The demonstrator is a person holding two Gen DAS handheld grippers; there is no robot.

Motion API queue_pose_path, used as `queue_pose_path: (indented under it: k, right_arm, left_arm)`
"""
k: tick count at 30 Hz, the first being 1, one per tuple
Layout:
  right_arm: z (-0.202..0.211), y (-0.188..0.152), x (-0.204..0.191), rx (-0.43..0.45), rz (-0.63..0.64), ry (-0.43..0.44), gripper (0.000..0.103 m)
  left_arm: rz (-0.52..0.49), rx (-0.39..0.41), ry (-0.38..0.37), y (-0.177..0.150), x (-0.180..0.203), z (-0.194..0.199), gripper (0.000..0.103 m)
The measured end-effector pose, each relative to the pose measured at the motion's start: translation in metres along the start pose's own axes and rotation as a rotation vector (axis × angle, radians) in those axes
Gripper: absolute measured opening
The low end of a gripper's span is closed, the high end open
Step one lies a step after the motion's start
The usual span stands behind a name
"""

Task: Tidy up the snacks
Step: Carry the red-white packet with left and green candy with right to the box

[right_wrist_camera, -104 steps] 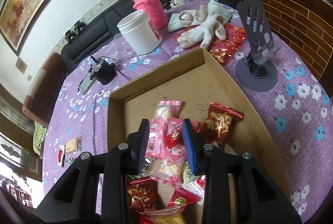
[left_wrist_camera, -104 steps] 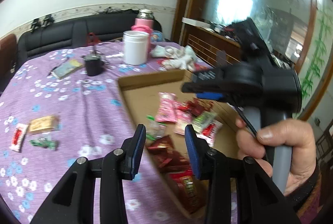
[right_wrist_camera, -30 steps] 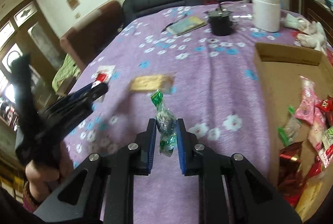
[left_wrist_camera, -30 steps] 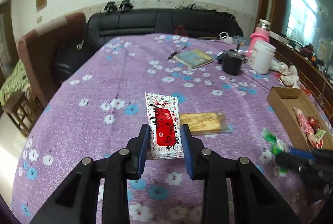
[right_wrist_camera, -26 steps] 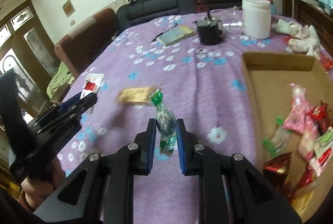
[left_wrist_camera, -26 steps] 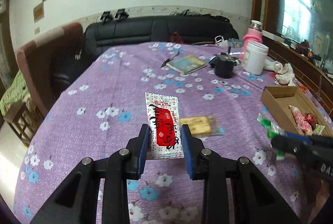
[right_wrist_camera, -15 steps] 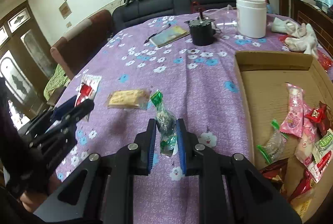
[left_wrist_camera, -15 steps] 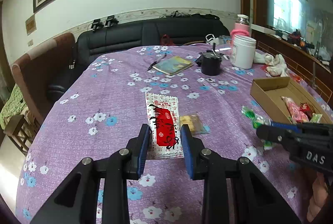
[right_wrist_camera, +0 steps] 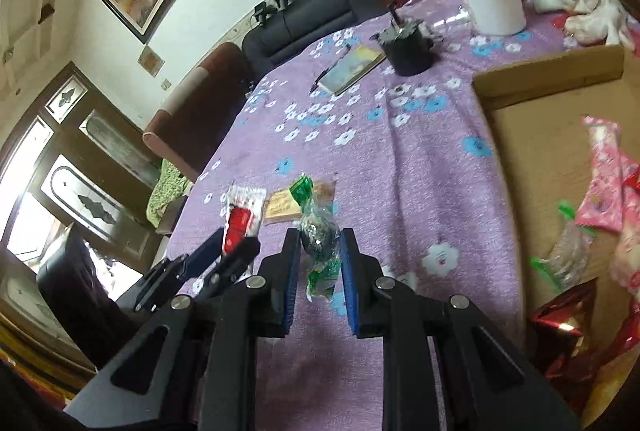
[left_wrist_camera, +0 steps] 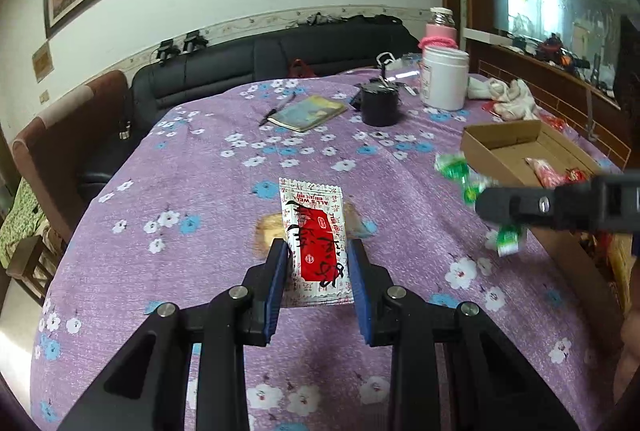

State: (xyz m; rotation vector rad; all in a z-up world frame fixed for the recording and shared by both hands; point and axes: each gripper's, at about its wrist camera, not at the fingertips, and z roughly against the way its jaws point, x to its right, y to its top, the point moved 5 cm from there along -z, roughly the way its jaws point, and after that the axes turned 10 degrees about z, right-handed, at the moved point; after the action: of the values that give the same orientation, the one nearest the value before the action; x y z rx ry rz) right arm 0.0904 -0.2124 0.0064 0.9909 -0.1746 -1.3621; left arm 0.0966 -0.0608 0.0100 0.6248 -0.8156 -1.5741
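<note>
Over the purple flowered surface (left_wrist_camera: 208, 191), both tools tilt downward and forward. At the right sits the cardboard box (left_wrist_camera: 504, 147) with snacks inside. The left tool (left_wrist_camera: 318, 263) is clenched on a white and red sachet (left_wrist_camera: 316, 243); its small print may read "ALL'S WELL", though it is blurred. The right tool (right_wrist_camera: 320, 259) grips a green-ended wrapped candy (right_wrist_camera: 318, 231), held above the surface left of the box.
</note>
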Motion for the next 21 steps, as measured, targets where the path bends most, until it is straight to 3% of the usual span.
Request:
queue_pose_path:
  k: [5, 8, 15, 21]
  right_arm:
    - [0.023, 0.007, 0.016, 0.01, 0.023, -0.178, 0.023]
    - [0.054, 0.005, 0.03, 0.039, -0.021, -0.169, 0.023]
    - [0.136, -0.03, 0.097, 0.113, -0.116, -0.316, 0.022]
    - [0.151, -0.054, 0.138, 0.084, -0.178, -0.373, 0.022]
  left_arm:
    - [-0.008, -0.012, -0.073, 0.0, 0.018, 0.013, 0.03]
    - [-0.017, -0.033, -0.151, -0.001, 0.044, 0.032, 0.03]
    - [-0.086, -0.091, -0.307, -0.004, 0.129, 0.055, 0.031]
    - [-0.11, -0.131, -0.381, -0.012, 0.197, 0.053, 0.031]
